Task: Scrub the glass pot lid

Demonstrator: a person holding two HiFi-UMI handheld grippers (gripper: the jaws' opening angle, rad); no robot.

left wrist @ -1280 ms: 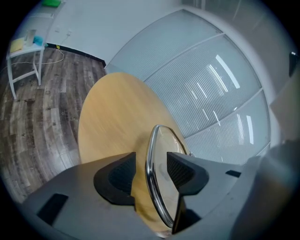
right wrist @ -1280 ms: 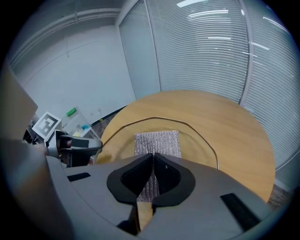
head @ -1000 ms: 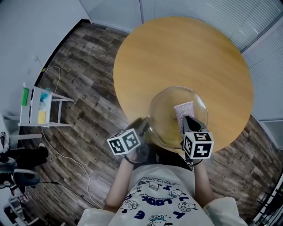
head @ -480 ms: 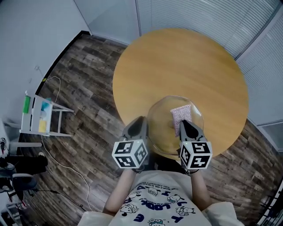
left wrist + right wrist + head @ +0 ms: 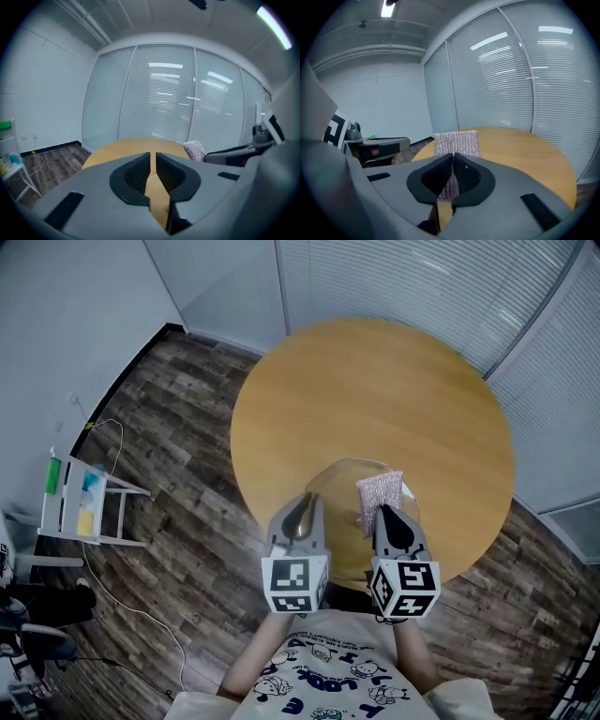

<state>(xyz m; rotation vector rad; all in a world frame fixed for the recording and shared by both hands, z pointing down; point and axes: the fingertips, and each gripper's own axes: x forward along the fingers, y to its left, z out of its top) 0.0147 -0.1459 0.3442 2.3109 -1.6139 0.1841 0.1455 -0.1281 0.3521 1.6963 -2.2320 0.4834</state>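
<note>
A person, seen from above, stands at the near edge of a round wooden table (image 5: 375, 390) and holds a gripper in each hand. The table sits on a dark wood-plank floor (image 5: 187, 381), with a wall of closed blinds (image 5: 422, 287) behind it.

The glass pot lid (image 5: 339, 521) is over the table's near edge, directly in front of the person. It is clear, so the tabletop shows through it. The head view does not show whether it rests on the table.

The left gripper (image 5: 302, 504) reaches in at the lid's left rim, at the near left of the table. In the left gripper view its jaws are drawn almost together, with only a thin slit between the black pads (image 5: 136, 174) and a faint glass edge in that slit: they pinch the lid's rim.

The right gripper (image 5: 382, 512) is at the lid's right side, over the near right of the table. Its jaws are clamped on a silvery pink scrub pad (image 5: 379, 491). In the right gripper view the pad (image 5: 457, 143) stands upright out of the closed jaws, with the table (image 5: 520, 145) beyond it.

Off the table's left side, well apart from it, a small white rack (image 5: 80, 512) stands on the floor with a thin white cable (image 5: 103, 563) running past it.
</note>
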